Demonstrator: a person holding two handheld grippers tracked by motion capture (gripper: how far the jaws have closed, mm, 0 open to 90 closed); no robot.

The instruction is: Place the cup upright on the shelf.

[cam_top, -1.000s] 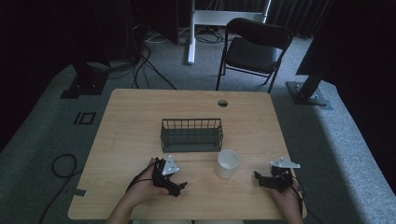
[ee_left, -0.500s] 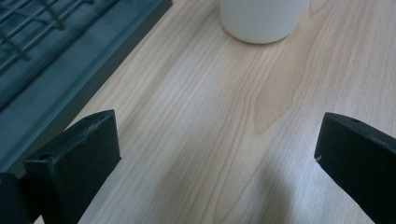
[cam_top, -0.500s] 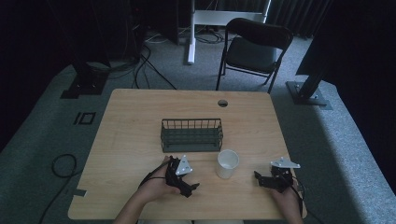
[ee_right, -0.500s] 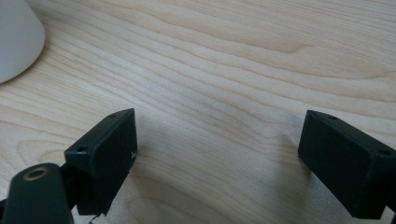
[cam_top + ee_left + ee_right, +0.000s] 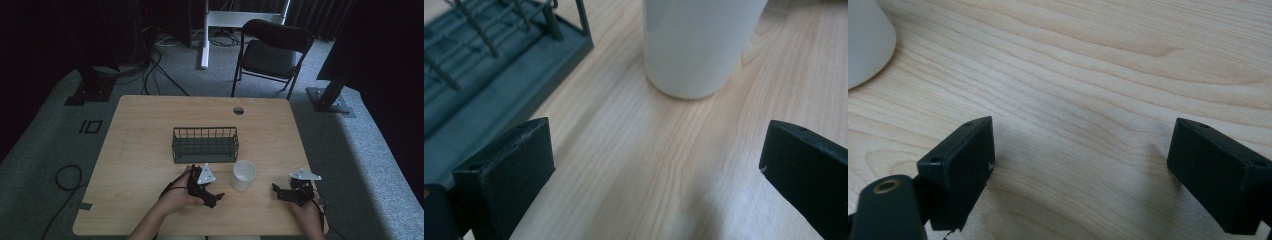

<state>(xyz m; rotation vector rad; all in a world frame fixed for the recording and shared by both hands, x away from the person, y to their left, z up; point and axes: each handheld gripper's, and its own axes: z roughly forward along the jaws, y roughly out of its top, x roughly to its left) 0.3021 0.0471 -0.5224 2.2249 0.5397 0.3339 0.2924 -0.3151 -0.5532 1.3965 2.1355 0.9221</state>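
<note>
Two black grippers sit low over the near edge of a pale wooden table (image 5: 140, 145), with a white cup (image 5: 243, 175) standing between them. In the left gripper view the cup's rim is cut off by the top of the frame, leaving its smooth matte wall and rounded base, resting flat on the wood just ahead of the jaws. At the left of that view only a corner of the wire basket (image 5: 205, 144) shows: thin dark rods rising from a flat grey-green base, its far end out of frame. From the high view the basket is a long rectangular rack standing just beyond the cup, apart from it.

The left gripper (image 5: 656, 170) has its jaws spread wide, two blocky matte-black pads with bare wood between them and nothing held. The right gripper (image 5: 1080, 167) also stands with its jaws wide apart over bare tabletop, holding nothing; a sliver of the cup's curved side shows at the upper left of its view. The grain runs in fine wavy bands under both.

From above, the grippers are small and dark, and their jaws are hard to make out there. A grey three-cornered plate tops each one. The person's forearms are cut off by the bottom edge.
</note>
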